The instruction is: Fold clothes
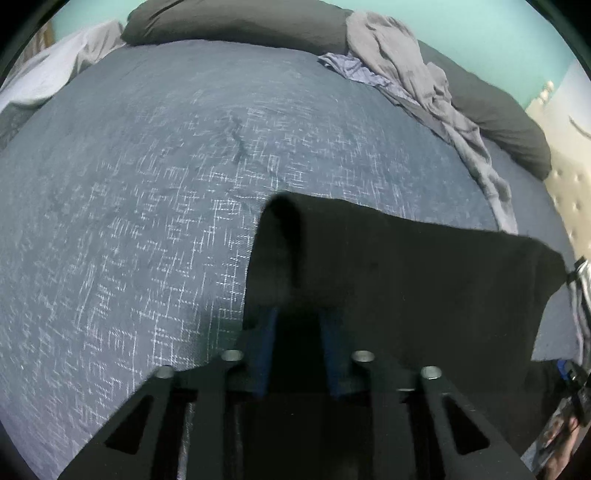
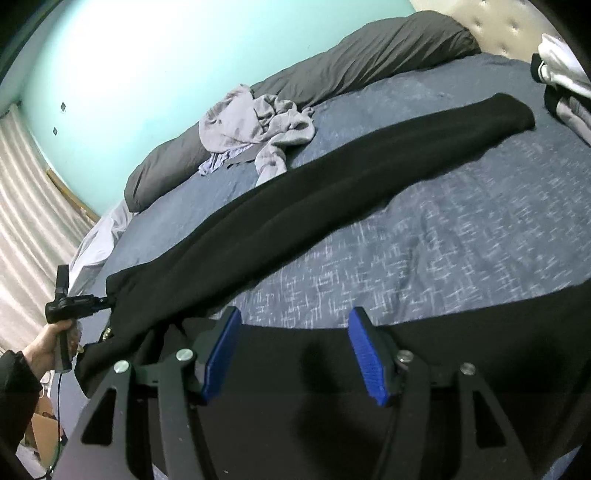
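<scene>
Two sets of tongs are on one long black knit garment (image 2: 332,177), which lies stretched across the blue crosshatch-patterned bed cover (image 2: 461,240), its far end reaching toward the tufted cream headboard (image 2: 491,33). My left tongs (image 1: 295,314) are clamped on a corner of the cloth; in the left wrist view the fabric drapes over their tips and hides them. My right tongs (image 2: 295,347) stand apart, blue pads bare, hovering over the near black edge with nothing pinched.

To do this step well, I judge the right tongs should come down onto the hem and bite both layers before anything is lifted. Then both corners should travel together, level, toward the far end so the fold lands square. I would keep the cloth taut between the two grips and steer clear of the crumpled grey sweatshirt (image 2: 258,118) by the dark grey pillows (image 2: 369,48).
</scene>
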{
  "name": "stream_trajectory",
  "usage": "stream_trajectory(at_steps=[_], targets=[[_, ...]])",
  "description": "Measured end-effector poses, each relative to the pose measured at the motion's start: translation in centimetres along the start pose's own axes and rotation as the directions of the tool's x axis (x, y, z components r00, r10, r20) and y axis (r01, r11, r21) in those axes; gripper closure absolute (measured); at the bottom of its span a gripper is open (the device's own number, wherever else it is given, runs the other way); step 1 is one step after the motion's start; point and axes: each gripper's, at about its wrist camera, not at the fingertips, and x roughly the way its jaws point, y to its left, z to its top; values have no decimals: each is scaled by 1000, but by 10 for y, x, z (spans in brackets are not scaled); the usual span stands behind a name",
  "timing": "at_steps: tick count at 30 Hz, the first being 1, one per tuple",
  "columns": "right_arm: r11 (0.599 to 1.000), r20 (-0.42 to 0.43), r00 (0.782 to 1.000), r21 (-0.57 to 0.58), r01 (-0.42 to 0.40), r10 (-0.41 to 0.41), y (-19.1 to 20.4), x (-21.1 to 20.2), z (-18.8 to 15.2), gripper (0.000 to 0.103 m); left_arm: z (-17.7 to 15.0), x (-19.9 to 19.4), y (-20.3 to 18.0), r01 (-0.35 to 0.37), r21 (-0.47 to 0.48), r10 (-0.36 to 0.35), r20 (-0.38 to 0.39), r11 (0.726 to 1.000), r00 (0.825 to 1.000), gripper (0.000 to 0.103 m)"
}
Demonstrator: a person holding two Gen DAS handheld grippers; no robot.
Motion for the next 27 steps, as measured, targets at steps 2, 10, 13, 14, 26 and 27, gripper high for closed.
stream_trajectory(at_steps=[2,10,13,14,26,27], targets=[[1000,-1,1000,-3,-6,6,0,0,-1,42,4,-7,2,2,0,-2,25,1000,1000,97],[1000,-3,1000,-2,-22,22,-3,4,-2,42,37,-44,7,-25,-23,28,142,999,989,101],[1000,-9,1000,0,-24,24,-4,6,-4,42,52,-43,4,-37,-42,43,158,998,987,102],[1000,-10,1000,-1,-25,25,-4,7,-4,42,58,-41,3,-37,-52,45,163,998,986,102],[999,-22,999,4,-40,40,-5,11,-6,42,66,15,19,-60,-125,68,55,990,996,101],[999,-22,999,4,-41,41,-5,11,-6,42,63,16,21,-48,-131,54,46,990,997,100]])
